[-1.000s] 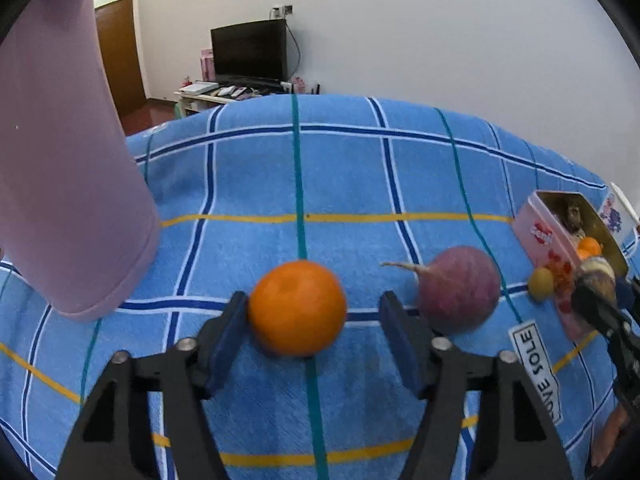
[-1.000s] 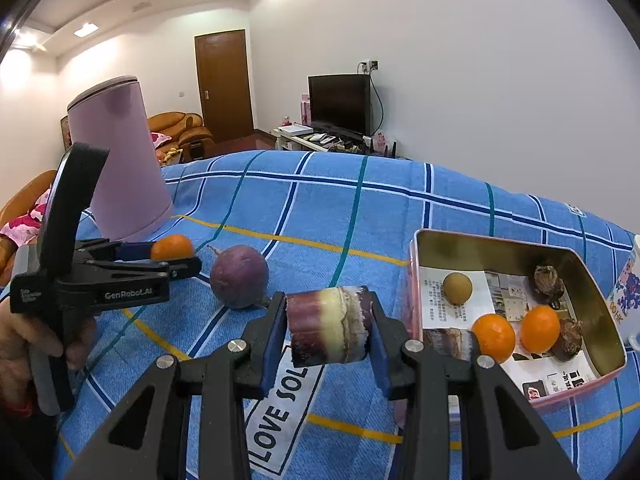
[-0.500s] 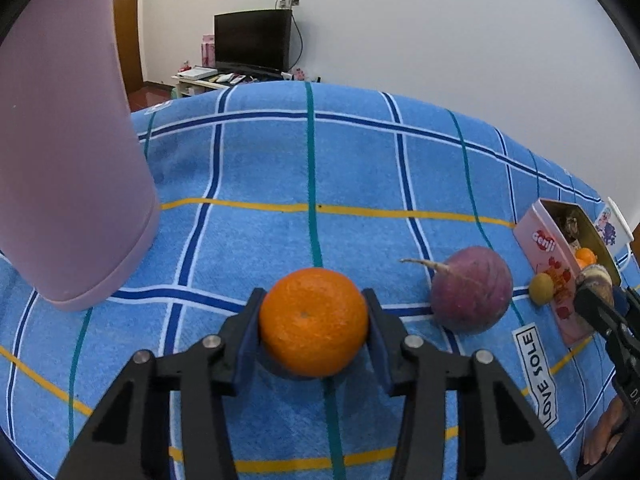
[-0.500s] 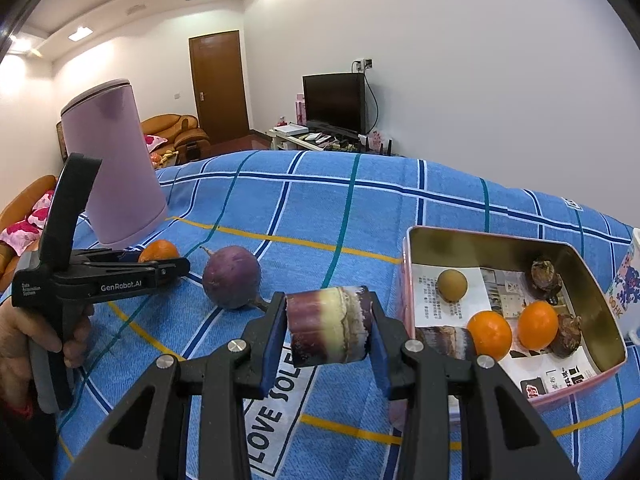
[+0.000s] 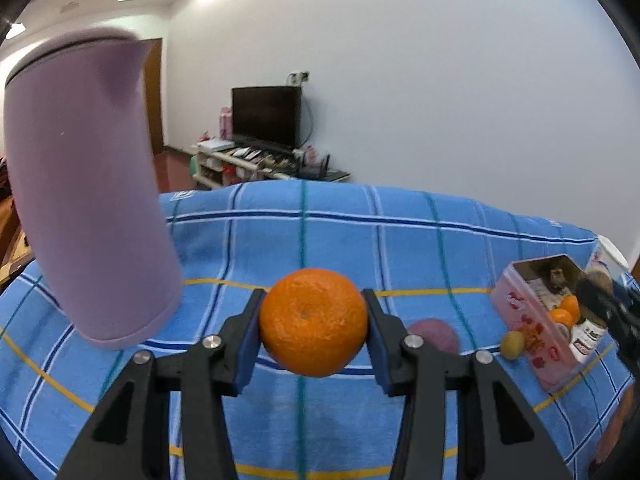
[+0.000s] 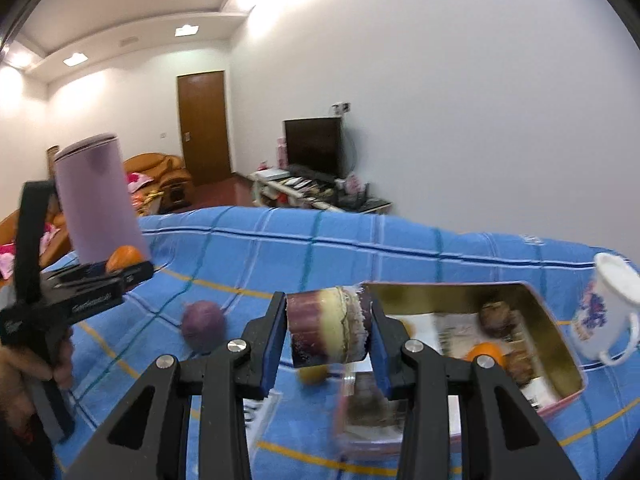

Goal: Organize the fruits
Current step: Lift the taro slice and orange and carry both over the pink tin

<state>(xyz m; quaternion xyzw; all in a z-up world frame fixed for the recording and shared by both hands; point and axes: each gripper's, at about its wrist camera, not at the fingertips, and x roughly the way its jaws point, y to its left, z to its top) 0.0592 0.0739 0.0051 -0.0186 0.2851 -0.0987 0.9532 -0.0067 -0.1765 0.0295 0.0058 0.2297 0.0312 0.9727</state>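
Left wrist view: left claw (image 5: pixel 313 322) is clamping a round orange tangerine (image 5: pixel 313 322) above the blue plaid-covered bench (image 5: pixel 360 240). Right claw (image 6: pixel 329 332) is gripping a purple-and-cream cut cane stub (image 6: pixel 329 332) beside the pink open tin (image 6: pixel 556 332).

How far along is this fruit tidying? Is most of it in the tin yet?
Partly. The pink tin already holds oranges and some dark fruits. In hand: the left gripper clamps an orange, and the right gripper a purple-and-cream cut piece. Left on the cloth: the round purple fruit and a small yellow-green one.
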